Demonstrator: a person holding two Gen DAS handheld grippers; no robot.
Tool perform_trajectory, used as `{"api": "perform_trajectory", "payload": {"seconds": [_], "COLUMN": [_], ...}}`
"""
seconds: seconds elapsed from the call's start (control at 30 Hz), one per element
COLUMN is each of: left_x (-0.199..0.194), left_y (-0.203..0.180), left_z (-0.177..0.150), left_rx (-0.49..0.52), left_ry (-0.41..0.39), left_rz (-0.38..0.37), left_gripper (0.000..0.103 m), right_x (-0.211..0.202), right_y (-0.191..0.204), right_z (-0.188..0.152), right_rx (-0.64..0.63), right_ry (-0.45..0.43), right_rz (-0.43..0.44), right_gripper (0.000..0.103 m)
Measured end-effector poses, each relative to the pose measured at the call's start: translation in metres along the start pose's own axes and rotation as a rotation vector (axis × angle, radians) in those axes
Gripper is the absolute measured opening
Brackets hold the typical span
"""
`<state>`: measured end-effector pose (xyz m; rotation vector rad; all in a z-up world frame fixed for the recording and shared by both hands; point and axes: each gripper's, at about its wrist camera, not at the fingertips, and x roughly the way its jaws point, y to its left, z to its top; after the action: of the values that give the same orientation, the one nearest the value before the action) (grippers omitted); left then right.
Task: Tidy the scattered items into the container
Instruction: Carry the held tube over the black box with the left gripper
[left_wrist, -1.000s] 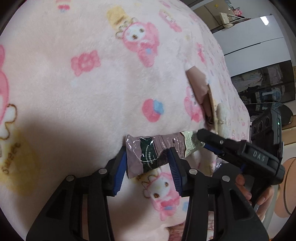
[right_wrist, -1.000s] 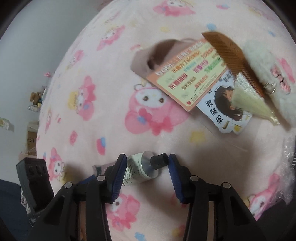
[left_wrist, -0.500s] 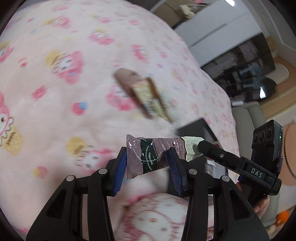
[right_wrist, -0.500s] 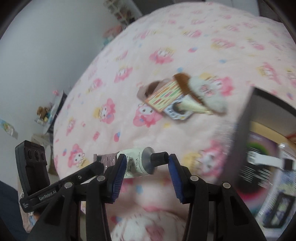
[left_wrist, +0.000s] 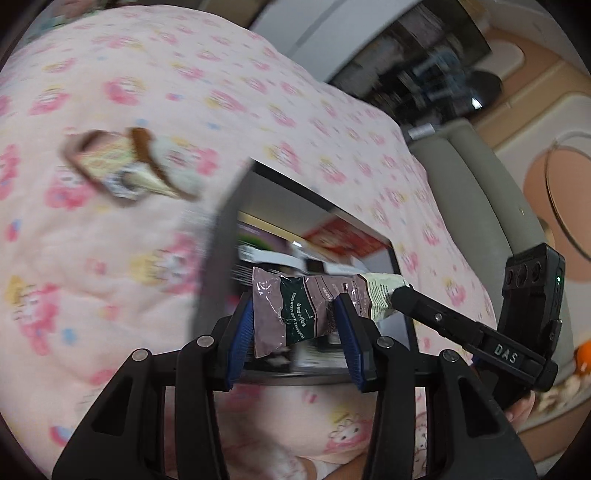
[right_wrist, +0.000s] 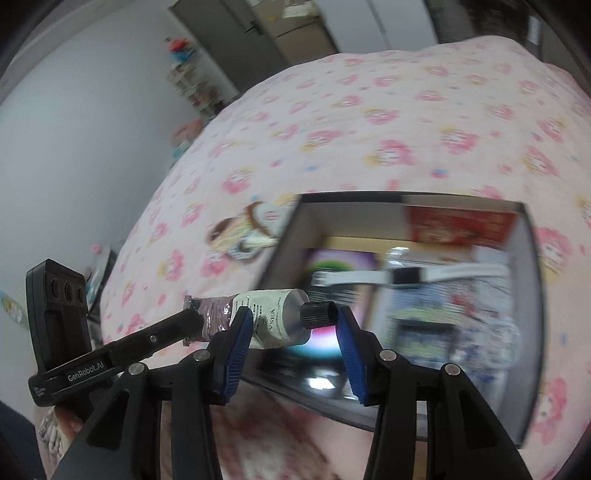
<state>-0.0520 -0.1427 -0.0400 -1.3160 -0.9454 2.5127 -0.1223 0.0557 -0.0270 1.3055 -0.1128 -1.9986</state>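
Black plastic left claw, blue ribbed pads, silver screws, "GenRobot.AI" lettering

Both grippers, left and right, angle downward, fingers part-closed.

Hand-cream tube: one; open box: one; pile of loose items on the bed: one, contents blurred; grippers: two, left, right.
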Motion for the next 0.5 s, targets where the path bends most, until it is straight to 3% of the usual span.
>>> {"api": "perform_trajectory", "payload": {"seconds": [0.23, 0.5], "left_x": [0.073, 0.117], "left_y": [-0.022, -0.021], "left_z": [0.008, 0.011], "left_rx": [0.042, 0.050], "left_ry": [0.114, 0.182], "left_rz": [-0.006, 0.036], "left_gripper": [0.044, 0.044], "right_x": [0.002, 0.032], "right_y": [-0.065, -0.109], "right_z": [0.000, -0.001], "right_rx": [0.066, 0.107], "right_ry": [0.004, 0.028], "right_rz": [-0.079, -0.066], "right_gripper": [0.043, 0.043]}}
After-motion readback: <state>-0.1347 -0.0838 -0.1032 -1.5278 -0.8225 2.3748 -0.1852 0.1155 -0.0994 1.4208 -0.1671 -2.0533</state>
